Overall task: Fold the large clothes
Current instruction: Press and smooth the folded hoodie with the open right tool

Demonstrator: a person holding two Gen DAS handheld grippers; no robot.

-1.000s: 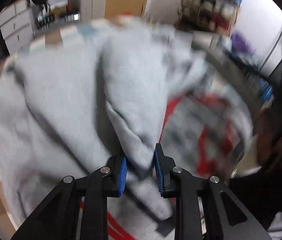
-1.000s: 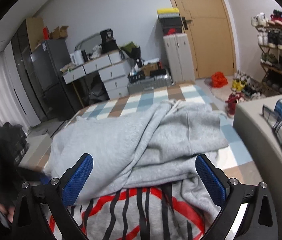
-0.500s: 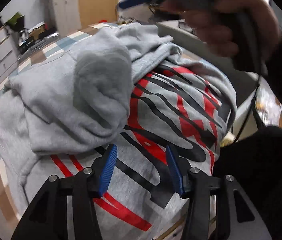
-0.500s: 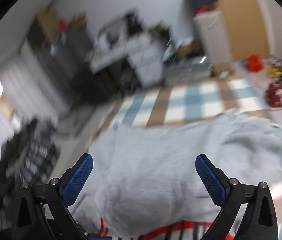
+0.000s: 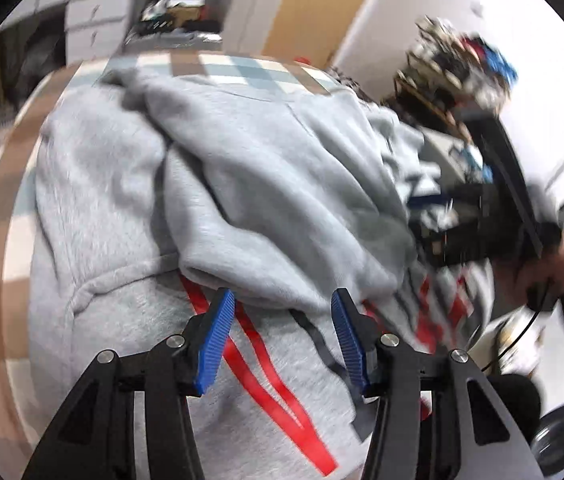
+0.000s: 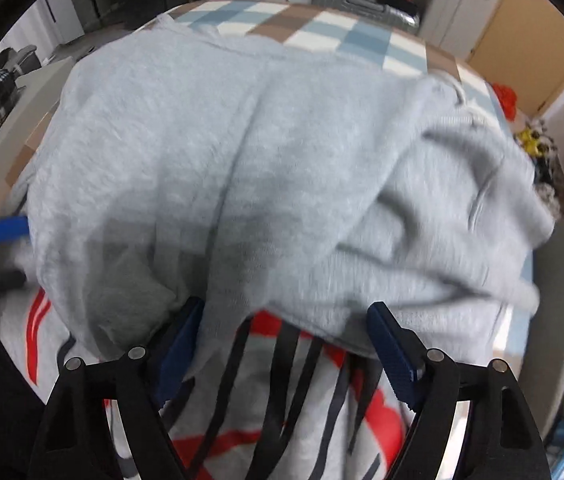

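Note:
A large grey sweatshirt (image 5: 266, 184) with a red and black print lies on the bed, its plain grey upper part folded down over the print. My left gripper (image 5: 282, 320) hovers just above the fold's lower edge, jaws apart, with nothing pinched. My right gripper (image 6: 285, 340) points steeply down at the sweatshirt (image 6: 242, 152); its jaws are closing, with the folded edge bulging between them and draping over the left pad. The pads do not visibly press the cloth. A hand (image 5: 561, 260) holds the right gripper (image 5: 477, 220) at the sweatshirt's right side.
A checked blue, brown and white bed cover (image 6: 321, 28) shows beyond the sweatshirt. Behind the bed stand white drawers (image 5: 94, 12), a white cabinet (image 5: 254, 4) and a wooden door (image 5: 321, 12). A shoe rack (image 5: 461, 64) is at the right. The left gripper's blue pad (image 6: 2, 230) shows at the sweatshirt's left.
My left gripper let go of the grey fold it pinched, opened and drew back over the print. My right gripper swung down from room level onto the folded edge, jaws narrower.

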